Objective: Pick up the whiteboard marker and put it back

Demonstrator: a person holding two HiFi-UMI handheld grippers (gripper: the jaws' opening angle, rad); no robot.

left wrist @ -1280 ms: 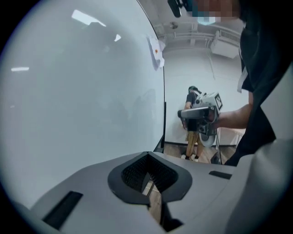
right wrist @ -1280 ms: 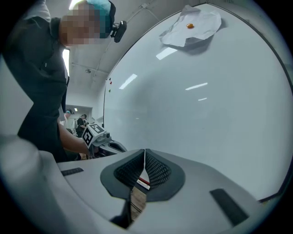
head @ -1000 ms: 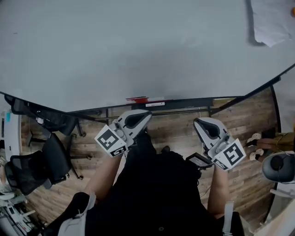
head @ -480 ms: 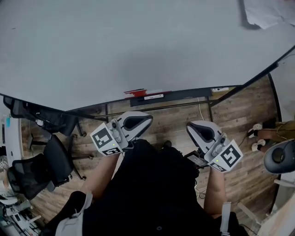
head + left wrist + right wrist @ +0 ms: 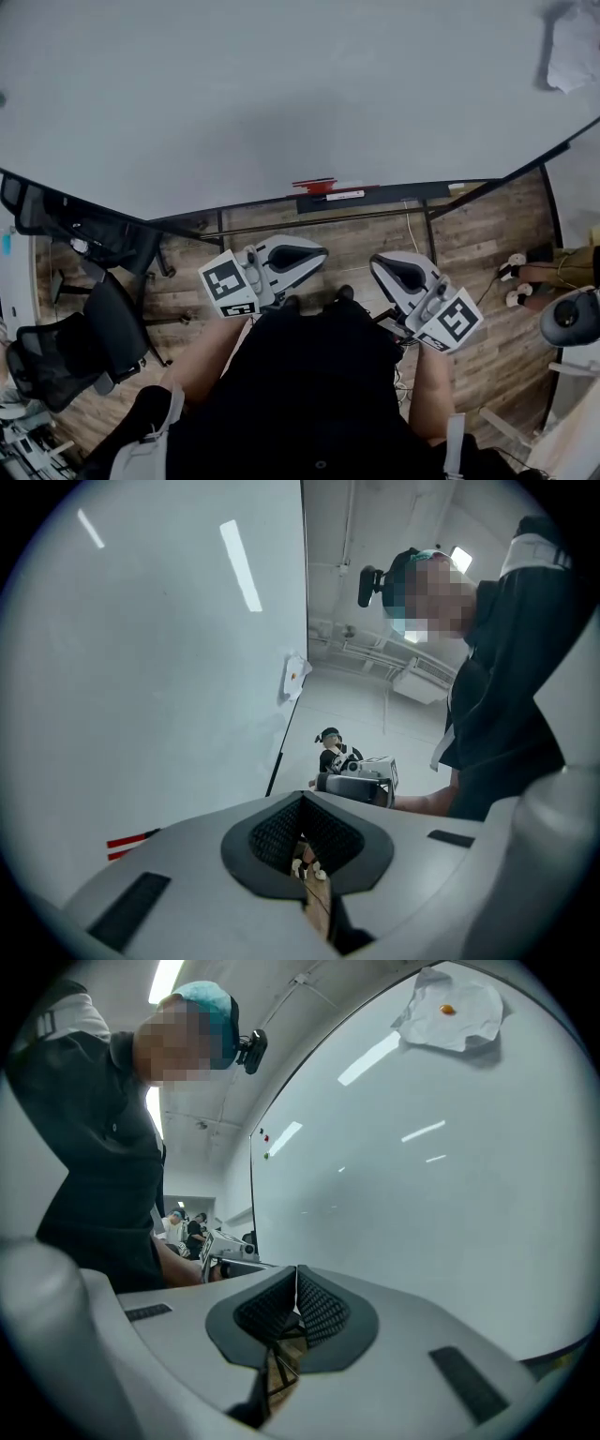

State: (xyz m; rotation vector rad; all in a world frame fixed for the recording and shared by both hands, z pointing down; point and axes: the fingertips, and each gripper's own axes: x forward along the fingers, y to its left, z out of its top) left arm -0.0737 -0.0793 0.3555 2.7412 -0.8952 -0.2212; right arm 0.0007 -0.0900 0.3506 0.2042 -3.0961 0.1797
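If you reach in with the jaws as they are now, you'll likely shove the whiteboard marker point(image 5: 314, 184) along its narrow ledge point(image 5: 403, 189) or tip it onto the floor point(image 5: 469, 234). It lies red, just above centre frame, under the whiteboard point(image 5: 281, 94), well apart from both tools. A white-labelled piece point(image 5: 345, 195) sits just beside it, an easy wrong grab. Left tool point(image 5: 317, 255): pressed together, nothing held. Right tool point(image 5: 378, 266): pressed together too, empty, low by your body.
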